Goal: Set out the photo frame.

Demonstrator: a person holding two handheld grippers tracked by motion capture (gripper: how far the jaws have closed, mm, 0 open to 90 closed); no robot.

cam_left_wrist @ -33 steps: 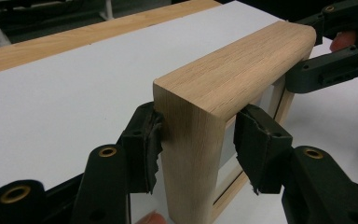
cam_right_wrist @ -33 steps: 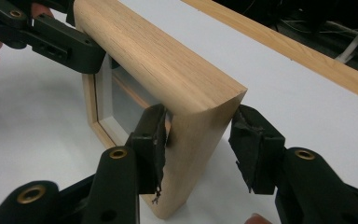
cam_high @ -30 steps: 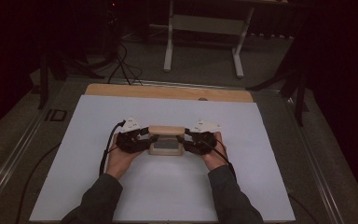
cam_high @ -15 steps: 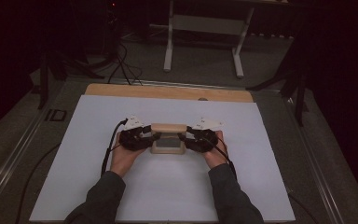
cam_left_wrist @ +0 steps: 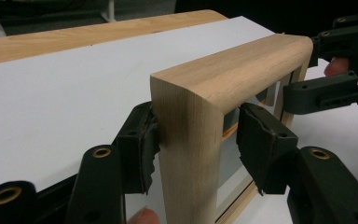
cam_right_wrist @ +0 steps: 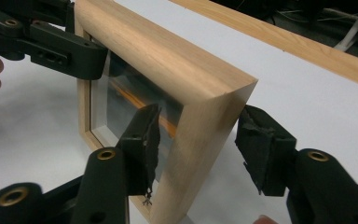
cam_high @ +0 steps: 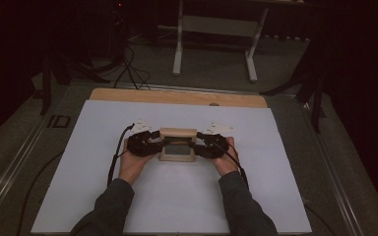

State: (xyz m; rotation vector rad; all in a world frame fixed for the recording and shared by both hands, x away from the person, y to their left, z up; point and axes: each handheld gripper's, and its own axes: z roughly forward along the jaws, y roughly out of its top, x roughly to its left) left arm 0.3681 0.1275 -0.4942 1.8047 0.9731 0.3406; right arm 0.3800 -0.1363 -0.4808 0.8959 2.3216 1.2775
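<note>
A small wooden picture frame (cam_high: 177, 145) with a glass front stands upright on the white sheet (cam_high: 177, 206) at the table's middle. My left gripper (cam_high: 152, 145) straddles its left upright (cam_left_wrist: 186, 140). One pad (cam_left_wrist: 142, 144) lies against the wood and the other pad (cam_left_wrist: 261, 144) stands off it. My right gripper (cam_high: 203, 147) straddles the right upright (cam_right_wrist: 200, 140), with gaps at both pads. Both pairs of jaws have just been opening with the frame between them. In each gripper view, the other gripper (cam_left_wrist: 335, 88) (cam_right_wrist: 51, 46) shows at the frame's far end.
A wooden board edge (cam_high: 177, 97) runs along the back of the white sheet. Beyond the table, a white stand (cam_high: 214, 24) and cables (cam_high: 128, 64) are on the floor. Black cables (cam_high: 115, 157) trail from both grippers along the person's sleeves.
</note>
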